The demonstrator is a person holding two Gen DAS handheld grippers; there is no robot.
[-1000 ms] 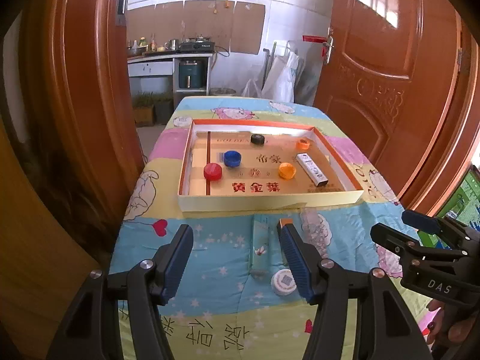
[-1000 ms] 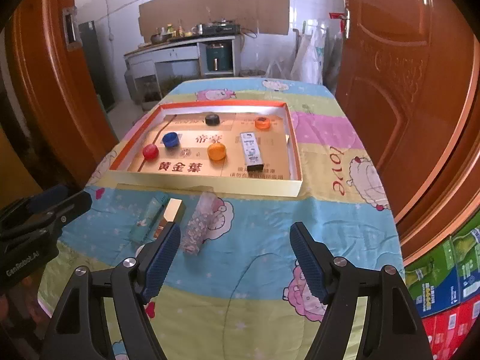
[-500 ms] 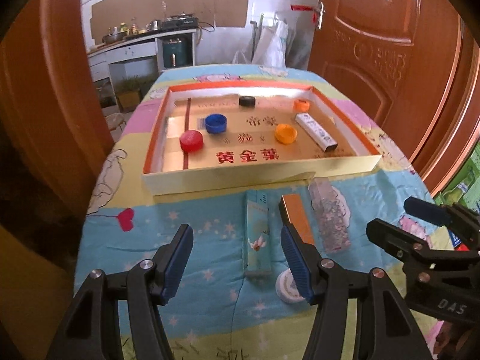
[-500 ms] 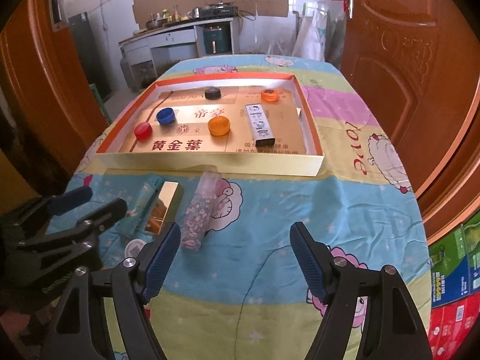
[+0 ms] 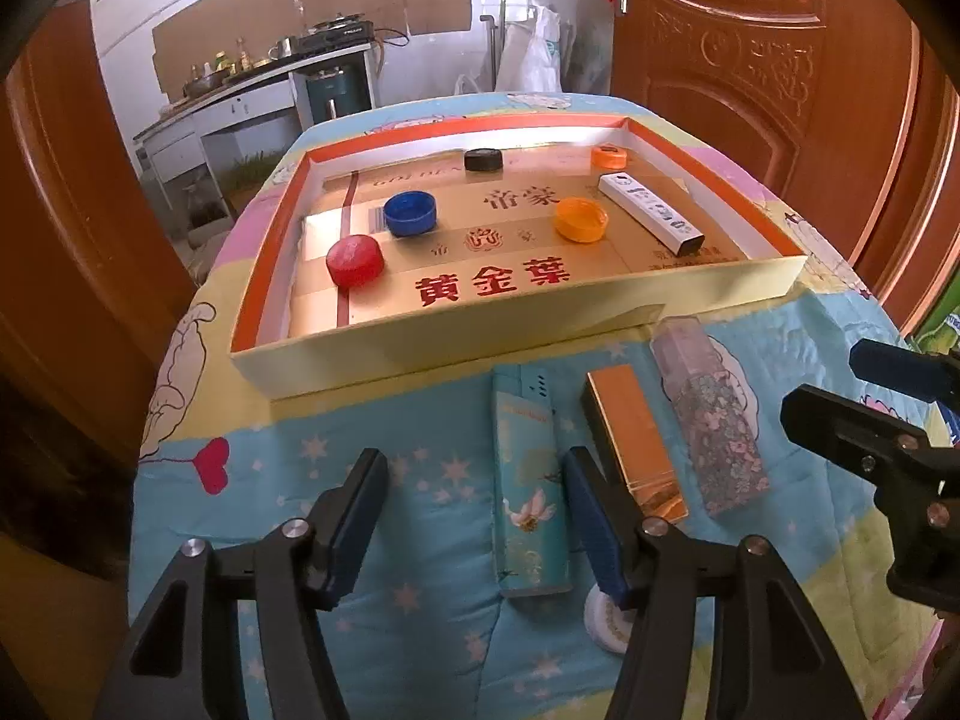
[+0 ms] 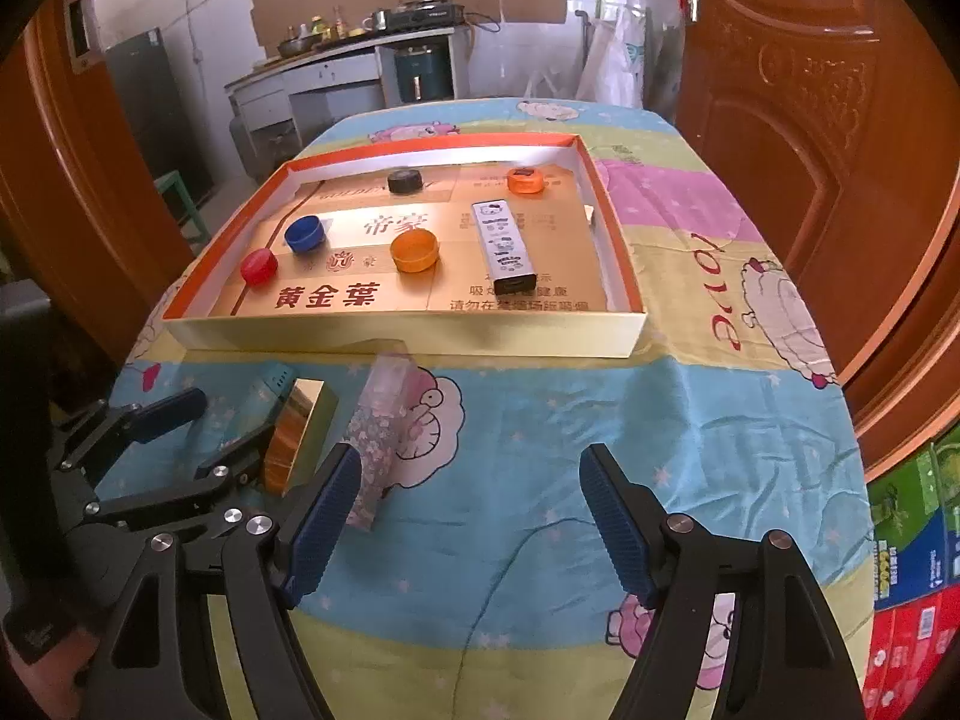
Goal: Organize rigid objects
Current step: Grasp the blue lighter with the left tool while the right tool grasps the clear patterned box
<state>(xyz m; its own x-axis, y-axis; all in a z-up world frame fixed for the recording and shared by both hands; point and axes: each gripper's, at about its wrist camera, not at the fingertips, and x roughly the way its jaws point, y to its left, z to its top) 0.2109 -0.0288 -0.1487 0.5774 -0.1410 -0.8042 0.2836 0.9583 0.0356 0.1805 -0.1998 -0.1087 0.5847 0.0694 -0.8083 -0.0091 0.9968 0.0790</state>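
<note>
Wooden doors [image 5: 750, 60] flank a worktop [image 6: 540, 420] covered with a cartoon-print cloth; behind it a kitchen counter [image 5: 252, 90] carries pots and a stove.

On the far half of the worktop lies a shallow tray [image 5: 540, 324] with orange inner walls and a gold printed floor. Inside it sit a red cap [image 5: 354, 261], a blue cap [image 5: 410, 213], a black cap [image 5: 483, 159], an orange cap [image 5: 580, 219] near the middle, and a second orange cap [image 5: 609, 156] at the far right. A white box [image 5: 651, 213] lies lengthwise in the tray's right part, just beside the nearer orange cap.

In front of the tray, on the cloth, three long things lie side by side, pointing toward the tray: a teal box [image 5: 531, 492], a gold box [image 5: 636, 438] and a floral tube [image 5: 708, 414]. A white cap [image 5: 606, 618] lies at the teal box's near end, partly hidden by a finger.

The left tool [image 5: 474, 522] hovers low over the cloth with fingers spread wide and nothing between them; its right finger [image 5: 591, 522] sits between the teal box and the gold box. The right tool [image 6: 471, 525] is also spread wide and empty, above bare cloth to the right of the tube; its left finger [image 6: 321, 519] overlaps the tube's near end in view, and whether it touches cannot be told.
</note>
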